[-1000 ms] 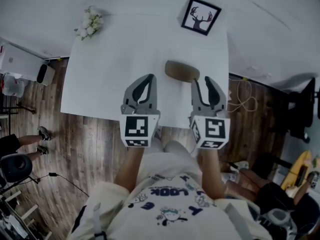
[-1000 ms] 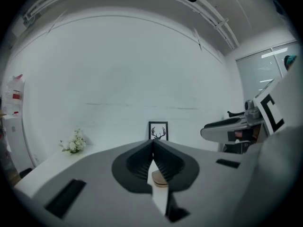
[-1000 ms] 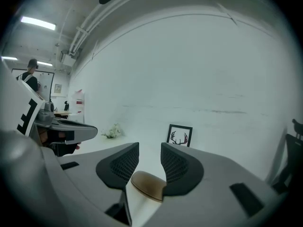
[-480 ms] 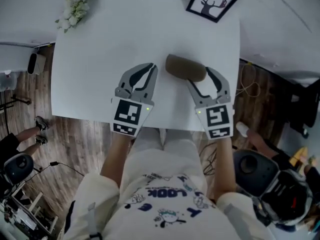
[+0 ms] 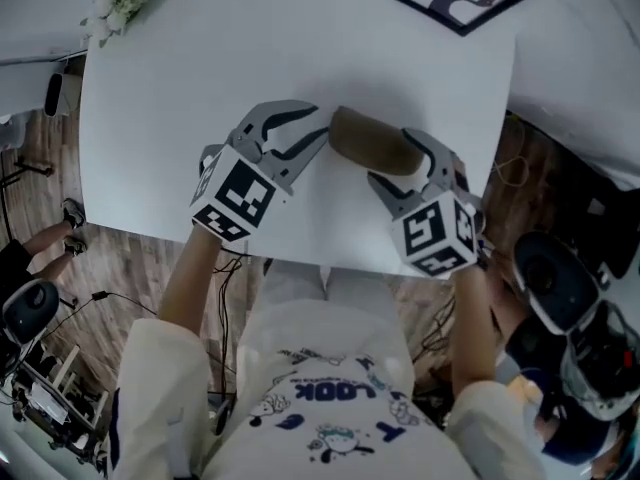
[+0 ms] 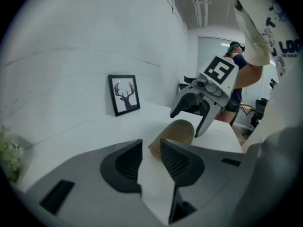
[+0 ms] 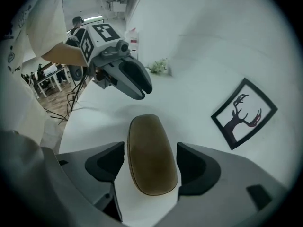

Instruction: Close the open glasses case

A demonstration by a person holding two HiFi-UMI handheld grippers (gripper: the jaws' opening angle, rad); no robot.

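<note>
Glasses case (image 7: pixel 150 148) lies between right gripper's (image 7: pixel 151 161) fingers (image 7: pixel 196 168), just opened wide

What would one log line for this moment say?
left gripper: jaws just opening, empty, beside glasses case | right gripper: jaws just opening, astride it, not gripping

glasses case (image 5: pixel 372 144) on table (image 5: pixel 180 88), between left gripper (image 5: pixel 320 129) and right gripper (image 5: pixel 402 164)

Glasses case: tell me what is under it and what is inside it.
The glasses case lies directly on the white table; nothing else shows beneath it. Its brown shell covers the inside, so the contents cannot be seen.
</note>
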